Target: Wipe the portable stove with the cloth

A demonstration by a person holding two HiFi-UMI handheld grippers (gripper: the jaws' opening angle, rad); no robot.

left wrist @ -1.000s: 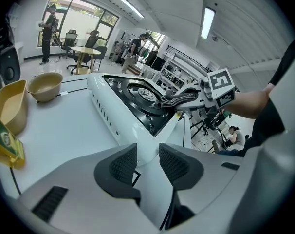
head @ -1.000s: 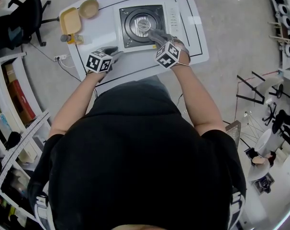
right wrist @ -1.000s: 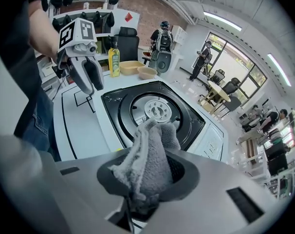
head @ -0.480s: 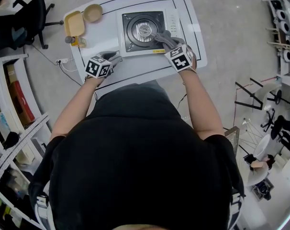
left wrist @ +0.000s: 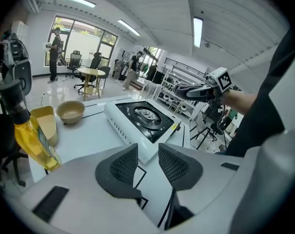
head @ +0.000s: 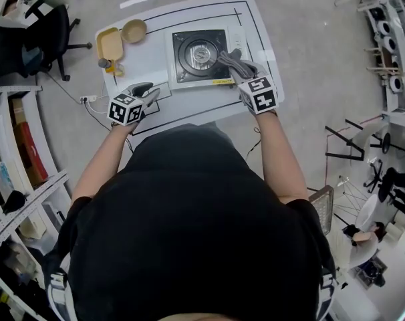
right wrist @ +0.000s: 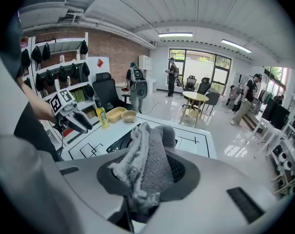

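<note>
Nearest, the left gripper (left wrist: pixel 147 165) hovers above the white table (head: pixel 189 102), jaws slightly apart and empty. The right gripper (head: pixel 239 64) clamps the grey cloth (right wrist: pixel 148 162) at the right edge of the portable stove (head: pixel 200 56). Farther left stands a bowl (head: pixel 134 30).

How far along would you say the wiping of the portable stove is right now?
Done: the cloth is clamped in the right tongs. In hand: it sits at the right edge of the stove; contact is unclear. The left tongs are open and empty above the table. Left: presumably the rest of the top, though no wiped area can be told apart.
</note>
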